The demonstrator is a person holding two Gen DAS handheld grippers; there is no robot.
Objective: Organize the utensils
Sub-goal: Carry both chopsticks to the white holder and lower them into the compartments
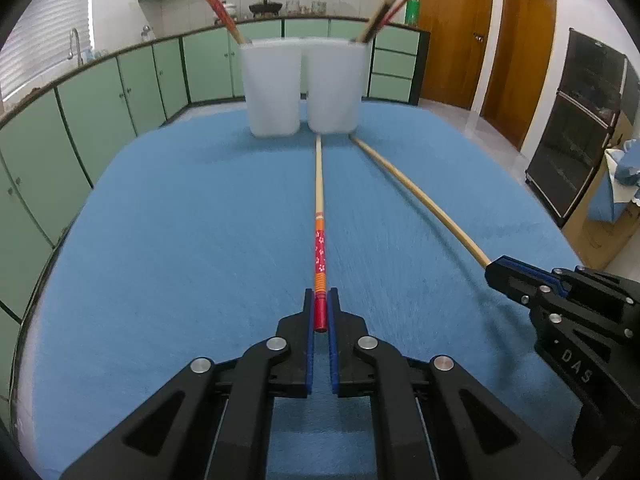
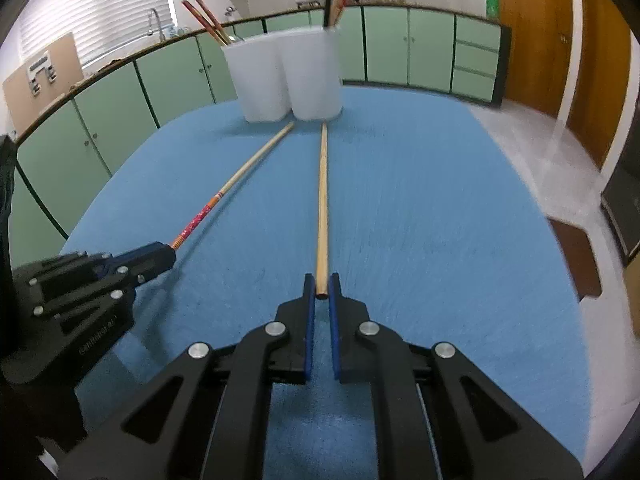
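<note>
Two chopsticks lie on the blue tablecloth [image 1: 160,240], pointing toward two white cups [image 1: 274,88] [image 1: 338,86] at the far side. My left gripper [image 1: 321,300] is shut on the red end of the red-patterned chopstick [image 1: 320,256]. My right gripper [image 2: 322,286] is shut on the near end of the plain wooden chopstick [image 2: 322,200]. In the left wrist view the right gripper [image 1: 494,270] shows at the right, holding the plain chopstick [image 1: 420,196]. In the right wrist view the left gripper [image 2: 166,256] shows at the left, with the patterned chopstick [image 2: 224,196]. Both cups [image 2: 260,80] [image 2: 316,76] hold several chopsticks.
Green cabinets [image 1: 100,104] run along the far wall and the left. Wooden doors [image 1: 520,52] and a dark oven [image 1: 576,128] stand to the right. The cloth's edge [image 2: 560,240] drops to the floor on the right.
</note>
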